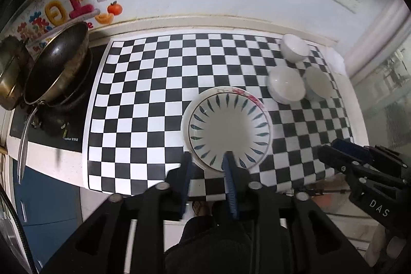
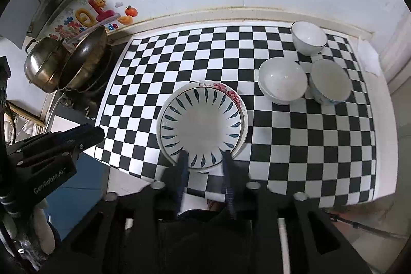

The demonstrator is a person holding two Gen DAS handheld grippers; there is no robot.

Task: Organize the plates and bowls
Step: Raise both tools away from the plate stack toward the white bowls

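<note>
- The left claw (image 1: pixel 208 161) has its fingers apart, astride the near rim of the leaf-patterned plate (image 1: pixel 228 125): one finger lies over the inside of the plate, the other outside the rim. Whether the pads already pinch the rim I cannot tell; a gap seems to remain.
- The right claw (image 2: pixel 205 158) also has its fingers apart, both tips over the near edge of the same plate (image 2: pixel 201 120), with no visible squeeze on anything.
- The leaf-patterned plate sits stacked on a flowered plate (image 2: pixel 231 94), whose pink rim peeks out at the far right. The stack rests on the checkered mat (image 2: pixel 295 145) on the table, close to the near edge.
- Three white bowls (image 2: pixel 282 80) stand to the right and farther back, close together, two of them touching or nearly so.
- My judgement: the step in hand is settling or releasing the top plate on the stack. To do it well, only one claw should work the rim, so the other should back off to avoid a clash.
- If lifting, clamp on the rim squarely and raise gently; a glazed rim can slip.
- If releasing, draw the fingers straight back toward the near edge, so the plate is not dragged off the table.
- A pan (image 1: pixel 56 63) and steel pot (image 2: pixel 43 68) sit far left, well apart.
</note>
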